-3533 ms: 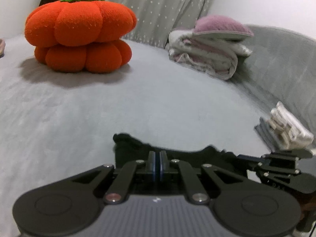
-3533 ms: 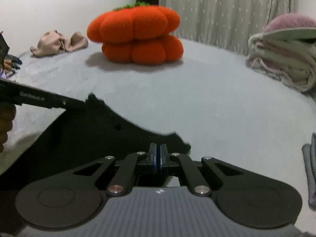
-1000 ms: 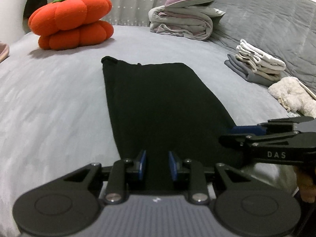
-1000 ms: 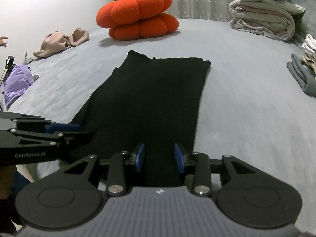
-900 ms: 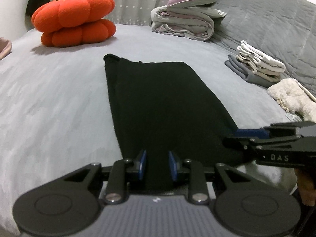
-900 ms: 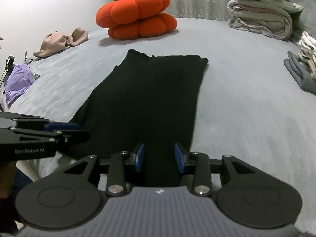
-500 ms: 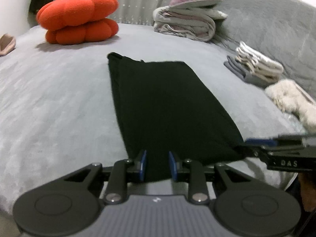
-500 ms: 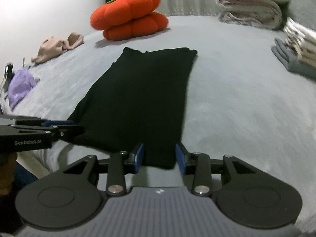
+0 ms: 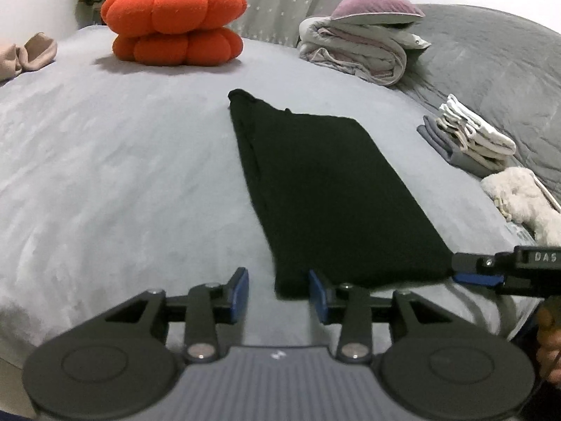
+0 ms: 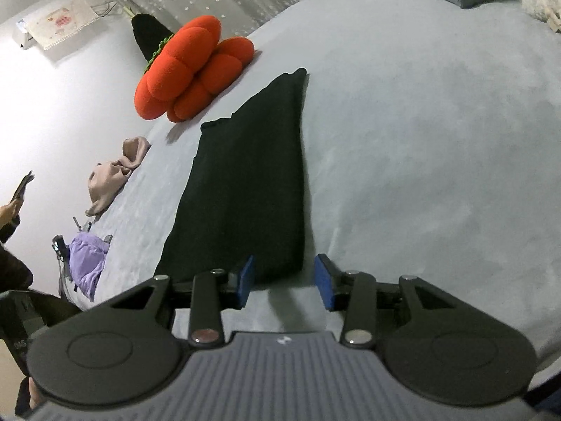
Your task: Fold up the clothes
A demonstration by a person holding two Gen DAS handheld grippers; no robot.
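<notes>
A long black garment (image 9: 326,189) lies flat on the grey bed (image 9: 105,182), folded into a narrow strip running away from me. My left gripper (image 9: 278,293) is open just behind the strip's near left corner, and nothing sits between its blue pads. In the right wrist view, which is tilted, the same black garment (image 10: 252,182) stretches away. There my right gripper (image 10: 284,282) is open at its near right corner, holding nothing. The right gripper's tip (image 9: 491,270) shows at the right edge of the left wrist view.
An orange pumpkin cushion (image 9: 173,22) sits at the far end of the bed. Rolled bedding with a purple pillow (image 9: 364,35) lies at the back right. Folded clothes (image 9: 466,140) and a white fluffy item (image 9: 522,196) lie on the right. Beige (image 10: 115,172) and purple (image 10: 86,259) garments lie left.
Both grippers held the garment shut, laid it out flat, then opened. In the last half second both opened wider and drew back off its near edge, and the right gripper tilted.
</notes>
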